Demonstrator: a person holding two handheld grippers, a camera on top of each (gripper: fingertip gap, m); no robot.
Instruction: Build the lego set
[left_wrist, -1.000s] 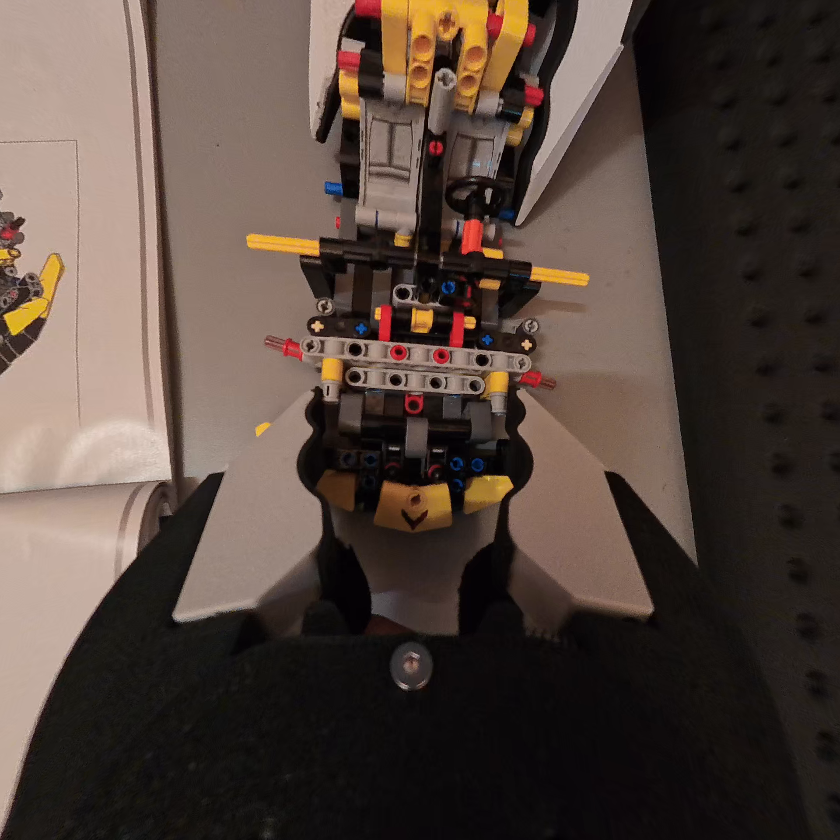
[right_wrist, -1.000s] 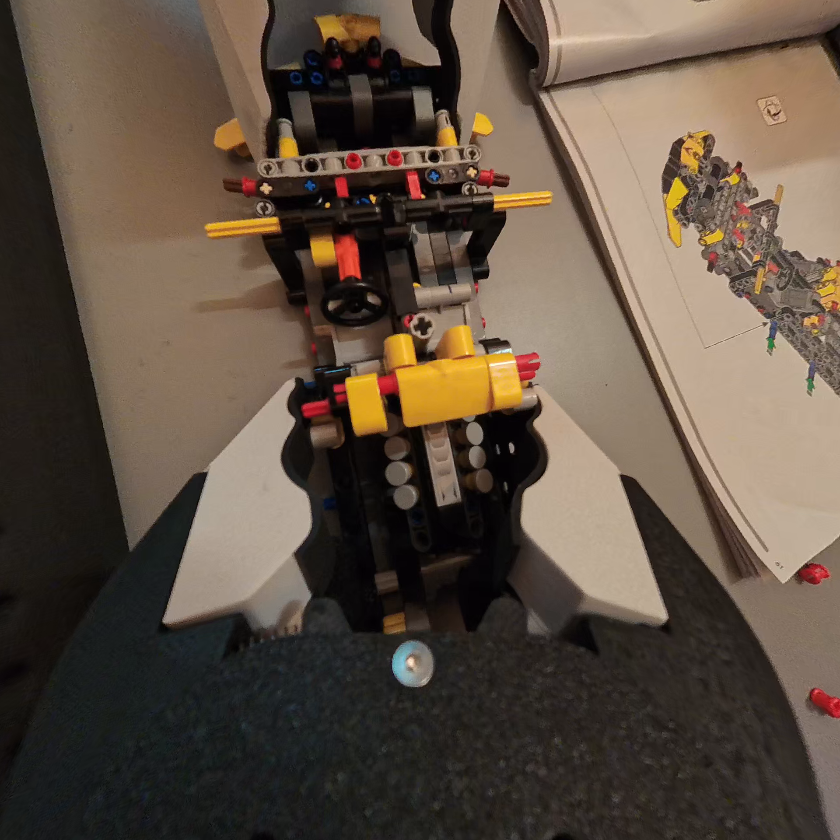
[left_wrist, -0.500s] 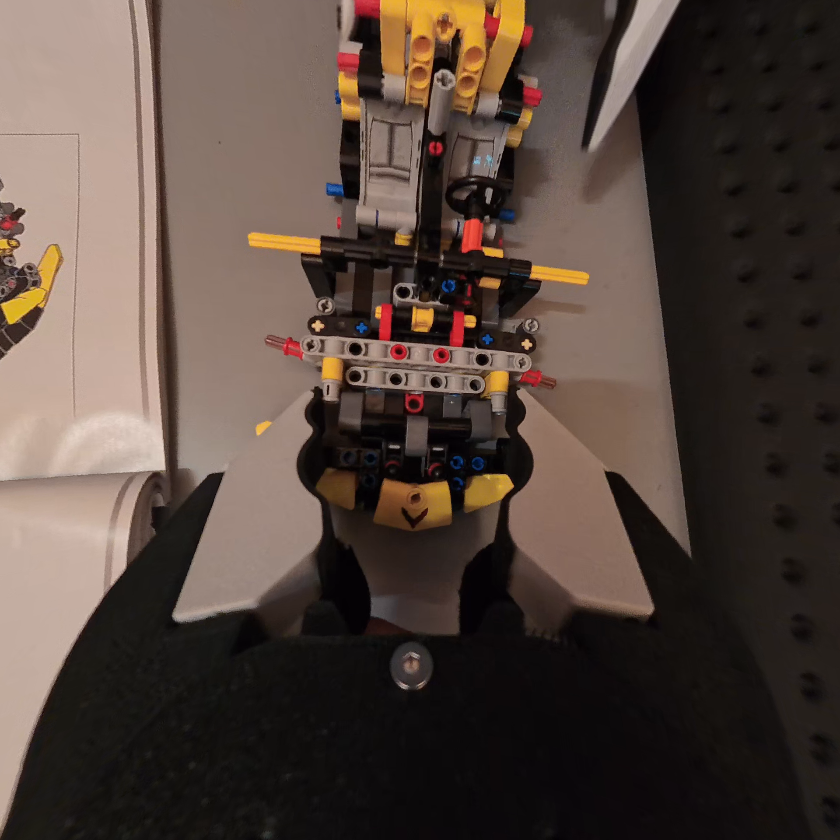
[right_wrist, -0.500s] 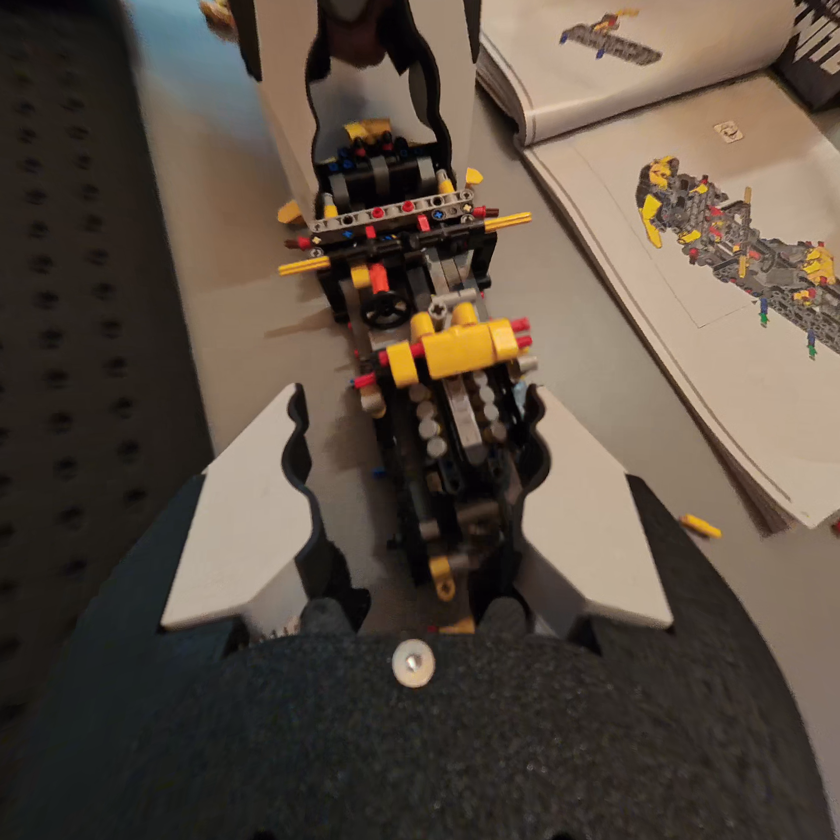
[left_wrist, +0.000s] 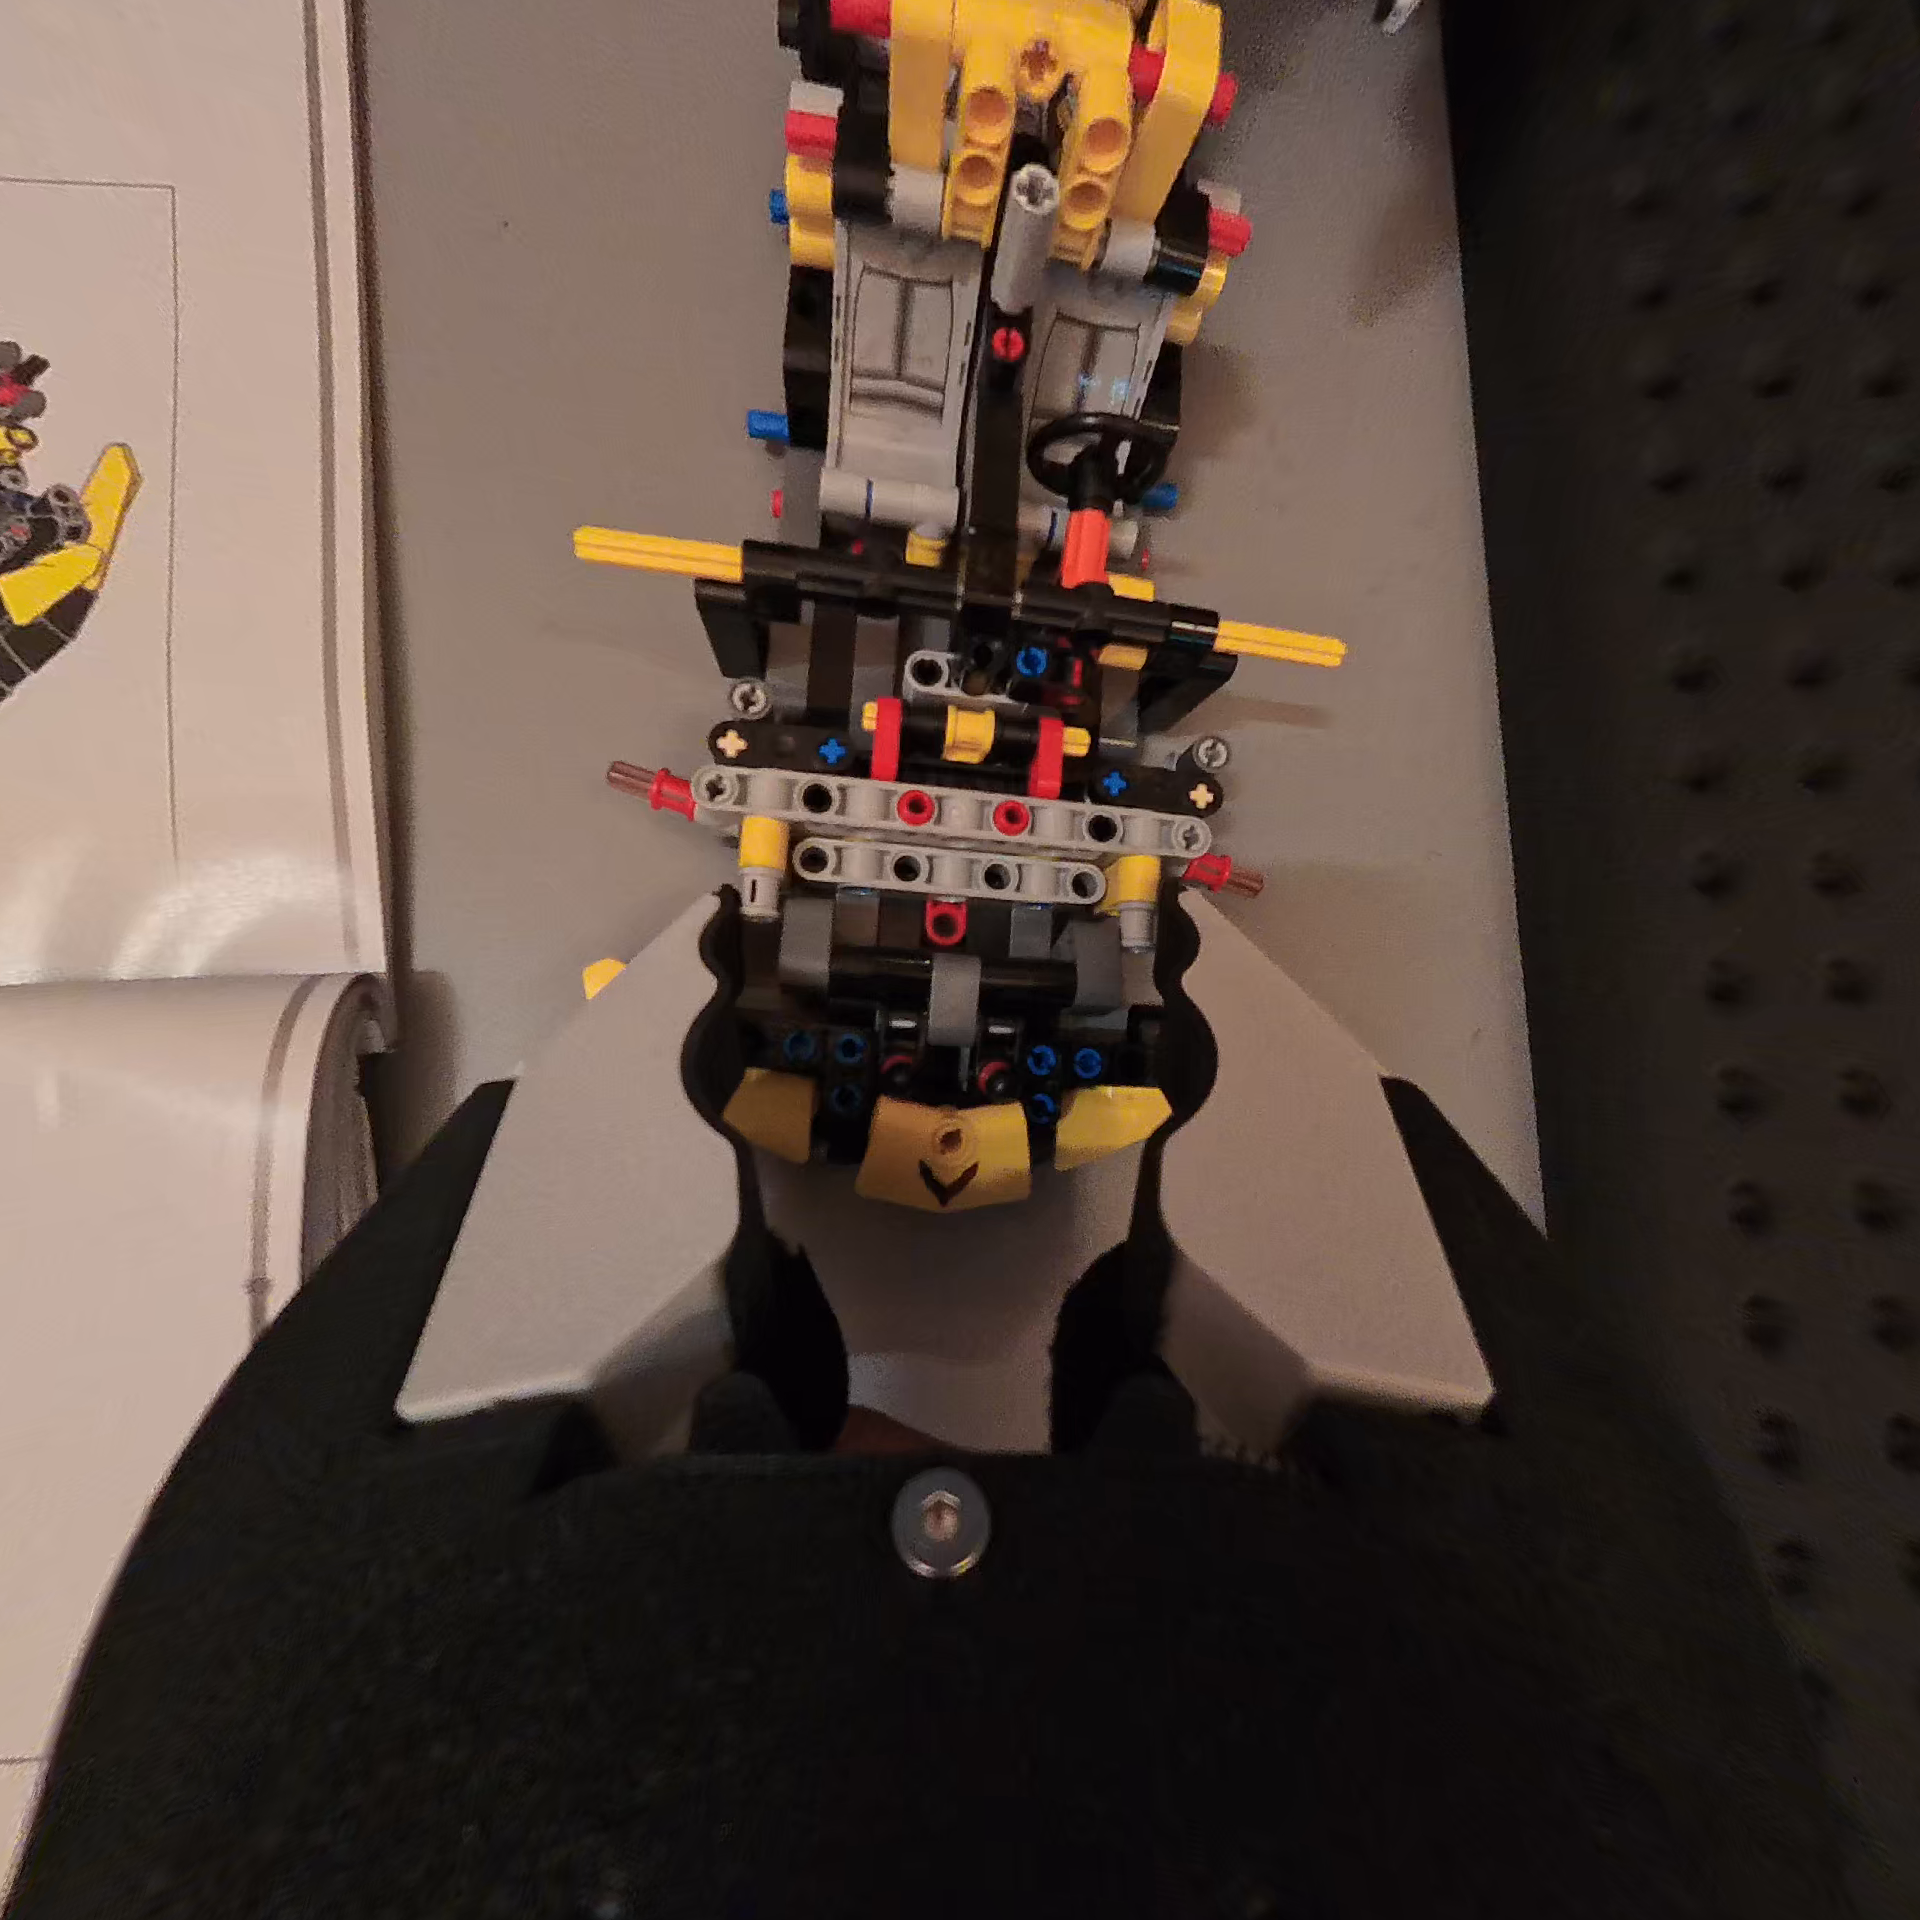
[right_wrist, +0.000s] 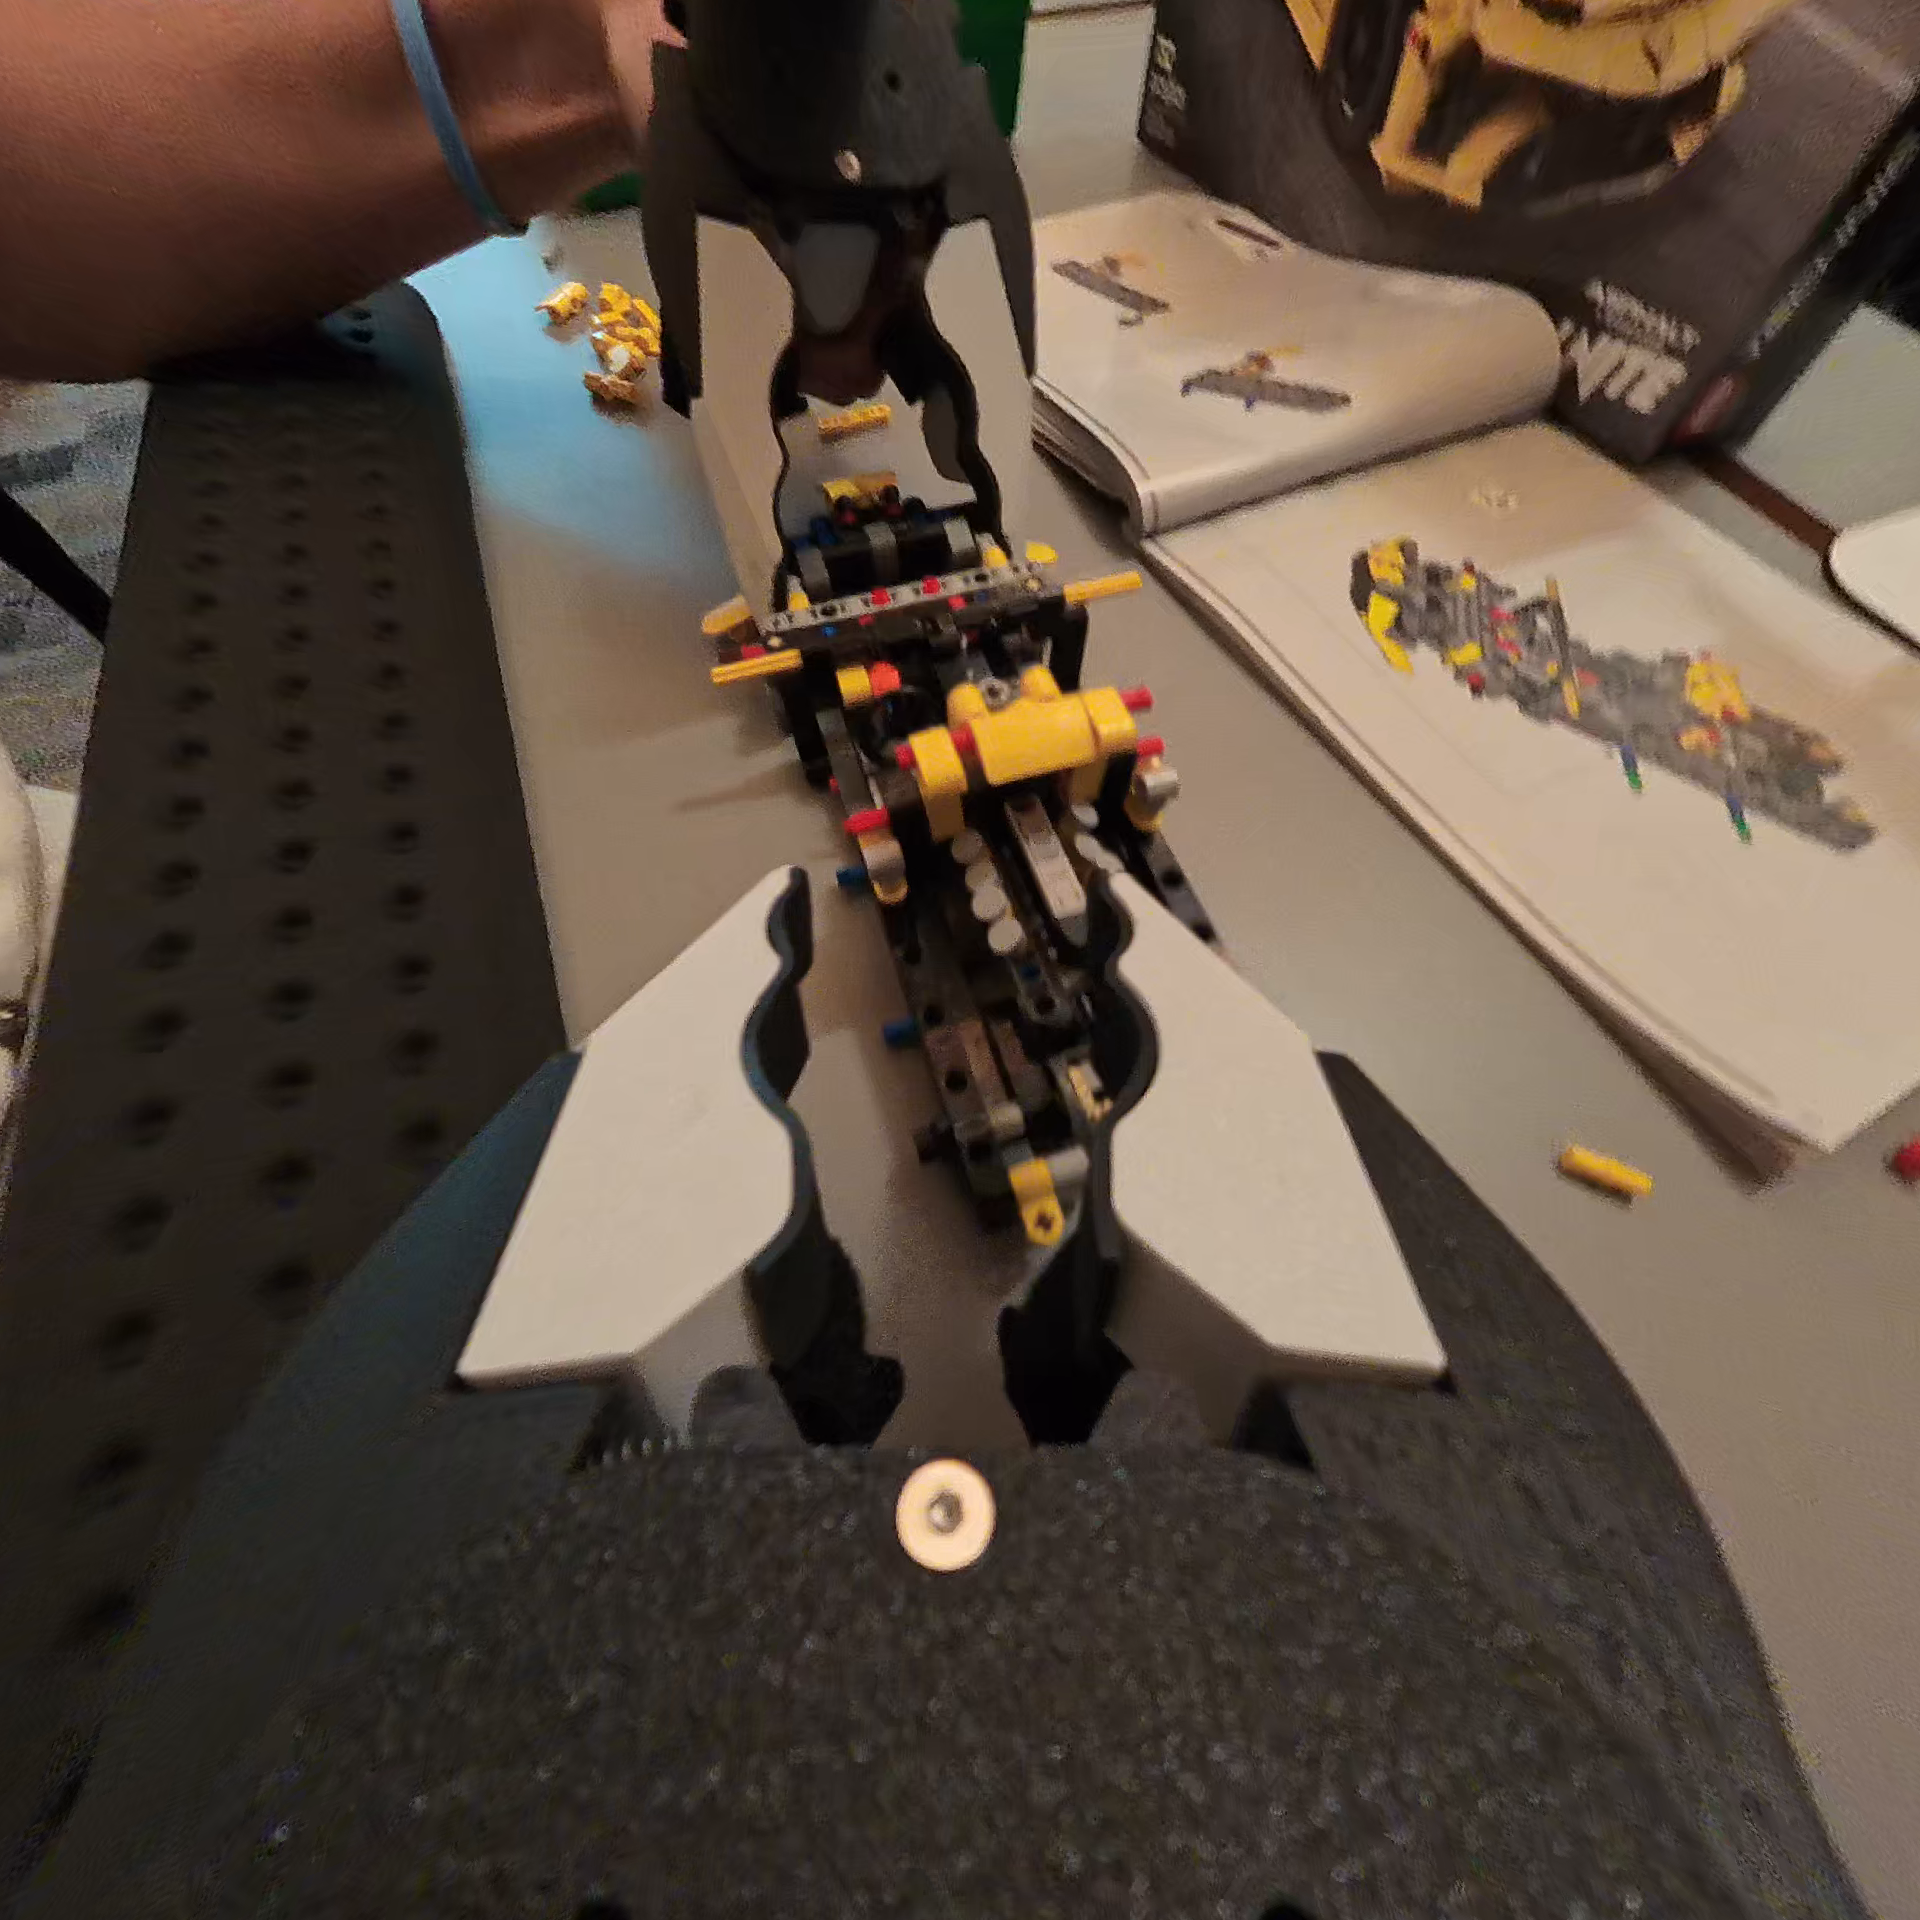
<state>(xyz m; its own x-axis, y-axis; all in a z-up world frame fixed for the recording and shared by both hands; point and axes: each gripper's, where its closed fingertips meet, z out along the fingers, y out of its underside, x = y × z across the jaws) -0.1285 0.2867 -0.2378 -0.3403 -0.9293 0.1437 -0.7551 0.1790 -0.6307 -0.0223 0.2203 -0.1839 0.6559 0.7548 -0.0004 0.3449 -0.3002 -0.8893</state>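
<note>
Left gripper (left_wrist: 951, 997), grey wedge fingers with scalloped black pads, clamps the yellow nose of the long studless-beam lego chassis (left_wrist: 966, 623) lying on the smooth grey table (left_wrist: 561, 416). Right gripper (right_wrist: 951, 997) stands spread, straddling the tail loosely.

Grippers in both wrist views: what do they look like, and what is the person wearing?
Both the left gripper and right gripper have pale grey wedge fingers with wavy black inner pads, on a black textured body with one silver screw. A thin blue wristband circles the person's wrist.

wrist views face oppositely (close), sharing model (left_wrist: 961, 727)
</note>
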